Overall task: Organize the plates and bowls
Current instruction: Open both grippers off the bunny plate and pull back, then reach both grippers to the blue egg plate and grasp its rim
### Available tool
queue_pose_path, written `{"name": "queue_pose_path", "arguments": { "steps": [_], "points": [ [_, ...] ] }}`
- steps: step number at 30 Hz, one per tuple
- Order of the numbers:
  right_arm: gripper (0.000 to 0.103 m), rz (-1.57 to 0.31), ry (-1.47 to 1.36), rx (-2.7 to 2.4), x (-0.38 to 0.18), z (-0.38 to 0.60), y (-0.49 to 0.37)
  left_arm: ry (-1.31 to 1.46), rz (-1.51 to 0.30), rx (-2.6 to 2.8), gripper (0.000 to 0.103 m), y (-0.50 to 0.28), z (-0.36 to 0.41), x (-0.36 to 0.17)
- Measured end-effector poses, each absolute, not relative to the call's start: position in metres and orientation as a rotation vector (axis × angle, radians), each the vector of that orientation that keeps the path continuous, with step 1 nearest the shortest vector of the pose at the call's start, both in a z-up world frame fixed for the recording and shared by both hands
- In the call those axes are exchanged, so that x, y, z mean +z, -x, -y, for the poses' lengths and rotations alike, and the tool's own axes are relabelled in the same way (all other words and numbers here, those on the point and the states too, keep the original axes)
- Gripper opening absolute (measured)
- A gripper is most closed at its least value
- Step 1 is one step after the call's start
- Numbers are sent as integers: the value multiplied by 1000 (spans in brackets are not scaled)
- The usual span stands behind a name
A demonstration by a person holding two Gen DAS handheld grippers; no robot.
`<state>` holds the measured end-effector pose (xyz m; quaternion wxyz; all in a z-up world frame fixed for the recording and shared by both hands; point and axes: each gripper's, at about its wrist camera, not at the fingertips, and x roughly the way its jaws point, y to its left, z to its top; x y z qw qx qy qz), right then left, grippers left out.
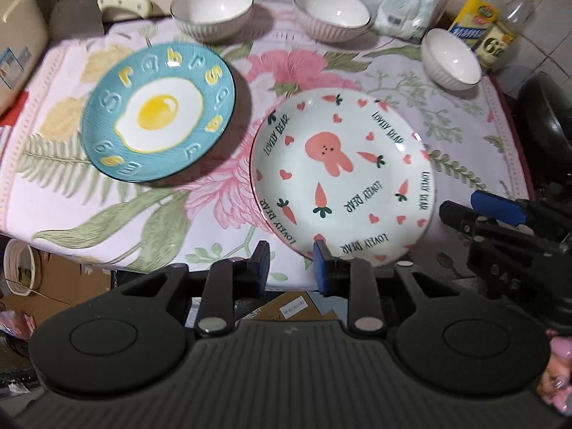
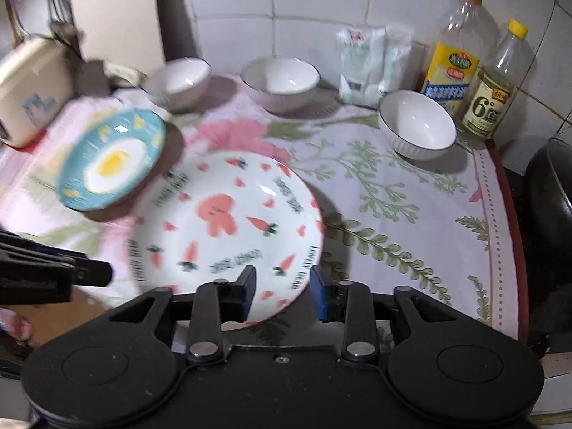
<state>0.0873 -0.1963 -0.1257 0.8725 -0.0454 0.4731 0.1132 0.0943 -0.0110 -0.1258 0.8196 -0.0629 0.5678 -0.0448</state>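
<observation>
The white bunny plate (image 2: 228, 228) lies flat on the floral cloth (image 2: 393, 214), its near rim between the right gripper (image 2: 282, 291)'s wide-open, empty fingers. At its ten o'clock, just beside it, sits the blue egg plate (image 1: 159, 114). Only the left view shows the left gripper (image 1: 291, 268) — open too, empty, at the table's near edge. Three white bowls (image 2: 416, 125) stand around twelve to two o'clock, bottles (image 2: 454, 50) behind.

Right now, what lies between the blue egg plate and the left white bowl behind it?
Only bare floral cloth lies between the egg plate and that bowl; the left wrist view shows it.
</observation>
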Motion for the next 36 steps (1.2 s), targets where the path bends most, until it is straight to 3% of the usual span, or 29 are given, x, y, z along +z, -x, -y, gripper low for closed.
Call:
{"name": "queue_pose_path", "arguments": {
  "steps": [6,14,26,36],
  "points": [
    [55,-974,-9,341,-85,197,-71,129,-1168,-98,40,-67,-3,-90],
    [64,-922,22,460,-38,176,-58,159,-1097,-76,41,-43,-30,-48],
    [65,-886,31,596,-5,147,-84,104,-992,-38,45,-46,-45,-7],
    [65,-918,28,656,-25,118,-146,166,-1006,65,49,-87,-82,-34]
  ]
}}
